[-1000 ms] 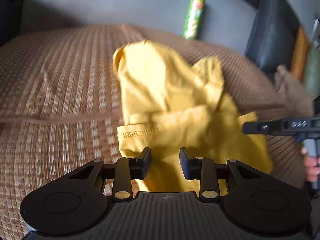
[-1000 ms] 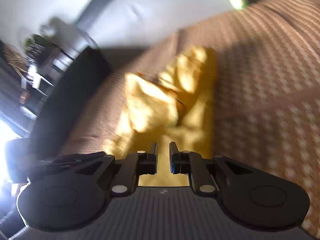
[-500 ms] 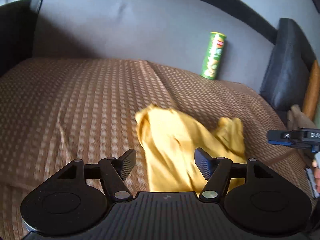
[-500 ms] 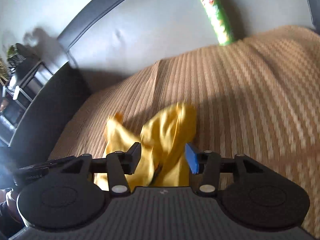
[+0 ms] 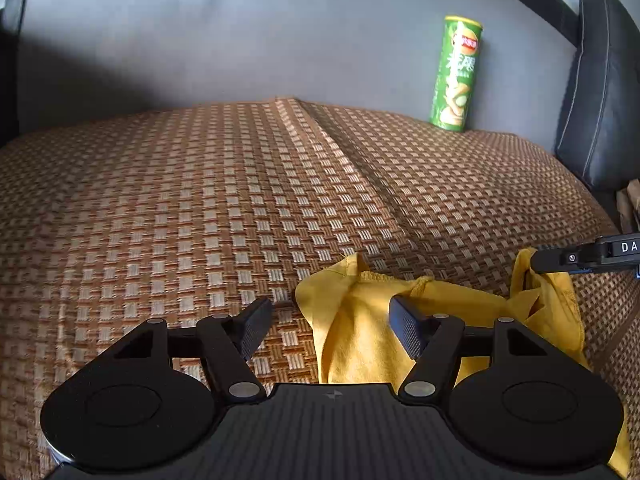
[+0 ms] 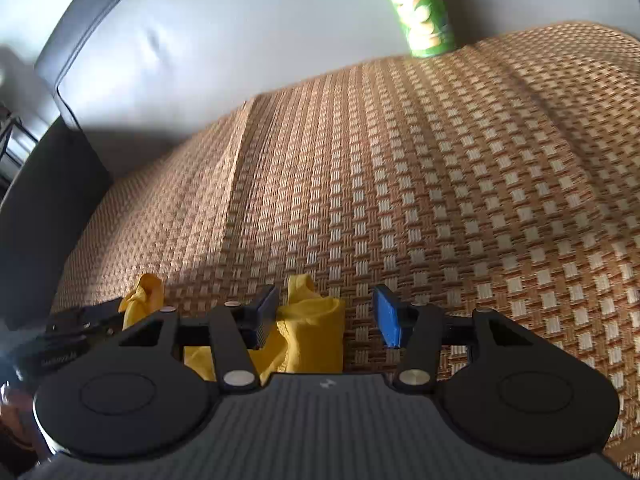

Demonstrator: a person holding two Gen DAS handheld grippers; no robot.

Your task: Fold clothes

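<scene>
My left gripper (image 5: 330,330) is spread wide and grasps nothing, and my right gripper (image 6: 326,318) is likewise released. The crumpled yellow garment (image 5: 360,332) lies on the woven brown sofa cover (image 5: 200,200) just beneath both claws. Farther back, a green chip can (image 5: 456,74) stands upright against the grey backrest (image 5: 240,32).

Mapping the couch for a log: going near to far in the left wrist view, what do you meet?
left gripper → yellow garment → woven seat cover → green chip can → grey backrest.
</scene>
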